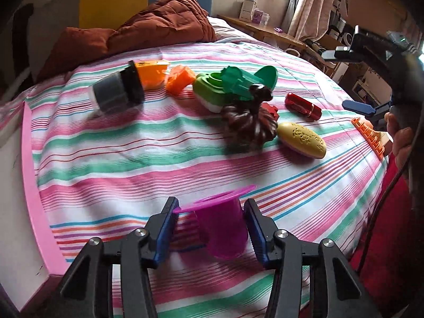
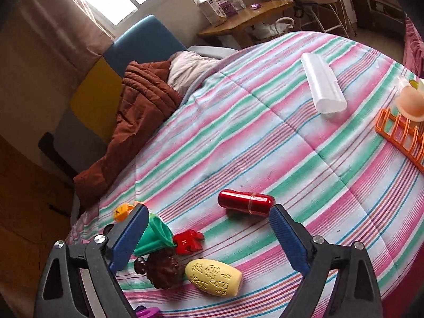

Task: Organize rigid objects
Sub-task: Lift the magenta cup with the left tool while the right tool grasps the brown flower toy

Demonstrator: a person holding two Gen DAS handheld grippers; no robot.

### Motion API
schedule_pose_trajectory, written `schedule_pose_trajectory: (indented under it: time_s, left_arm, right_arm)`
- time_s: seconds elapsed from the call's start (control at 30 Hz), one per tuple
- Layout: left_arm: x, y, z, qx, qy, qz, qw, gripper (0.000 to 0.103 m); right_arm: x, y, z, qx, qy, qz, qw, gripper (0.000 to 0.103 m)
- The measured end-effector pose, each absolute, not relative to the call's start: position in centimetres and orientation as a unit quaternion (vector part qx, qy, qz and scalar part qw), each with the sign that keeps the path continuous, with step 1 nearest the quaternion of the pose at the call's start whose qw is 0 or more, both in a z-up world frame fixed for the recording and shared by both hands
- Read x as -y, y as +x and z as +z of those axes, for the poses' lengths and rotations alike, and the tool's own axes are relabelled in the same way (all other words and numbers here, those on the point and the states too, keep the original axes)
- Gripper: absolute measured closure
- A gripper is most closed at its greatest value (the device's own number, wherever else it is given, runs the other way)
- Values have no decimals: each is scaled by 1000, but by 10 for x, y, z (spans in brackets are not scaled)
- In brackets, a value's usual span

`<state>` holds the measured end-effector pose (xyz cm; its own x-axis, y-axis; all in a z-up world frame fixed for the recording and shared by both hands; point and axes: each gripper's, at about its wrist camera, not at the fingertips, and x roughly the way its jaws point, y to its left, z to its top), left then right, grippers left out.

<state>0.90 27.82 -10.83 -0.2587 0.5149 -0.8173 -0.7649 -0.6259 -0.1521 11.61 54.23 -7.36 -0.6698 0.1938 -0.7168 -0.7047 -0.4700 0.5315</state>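
Observation:
In the left wrist view a purple cup (image 1: 221, 229) with a pink rim lies tilted on the striped bedspread (image 1: 132, 159) between the blue pads of my left gripper (image 1: 210, 202). The left pad meets the rim and the right pad meets the cup's side. My right gripper (image 2: 208, 208) stands open over a cluster of toys: a red cylinder (image 2: 246, 202), a red block (image 2: 188, 241), a yellow oval mould (image 2: 213, 275), a brown rosette piece (image 2: 161, 267) and a green funnel piece (image 2: 156, 235). Nothing is between its pads.
Further back on the bed lie a grey-black tub (image 1: 116, 92), an orange box (image 1: 151, 73) and a green-white mould (image 1: 209, 90). An orange rack (image 2: 402, 137) and a white tube (image 2: 323, 84) lie to the right. A brown duvet (image 1: 159, 23) is heaped at the headboard.

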Motion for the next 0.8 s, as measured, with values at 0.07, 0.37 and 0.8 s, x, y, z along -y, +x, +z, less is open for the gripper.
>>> schedule_pose_trajectory:
  time_s: [0.07, 0.37, 0.8]
  left_arm:
    - [-267, 8, -109, -135, -445, 786, 408, 52]
    - [-262, 3, -113, -131, -437, 795, 399, 71]
    - [-257, 5, -115, -122, -428, 796, 410, 71]
  right_arm:
    - [-545, 115, -83, -445, -313, 791, 280, 14]
    - [-539, 100, -98, -476, -335, 785, 212, 31]
    - [-476, 42, -79, -339, -404, 841, 125, 39]
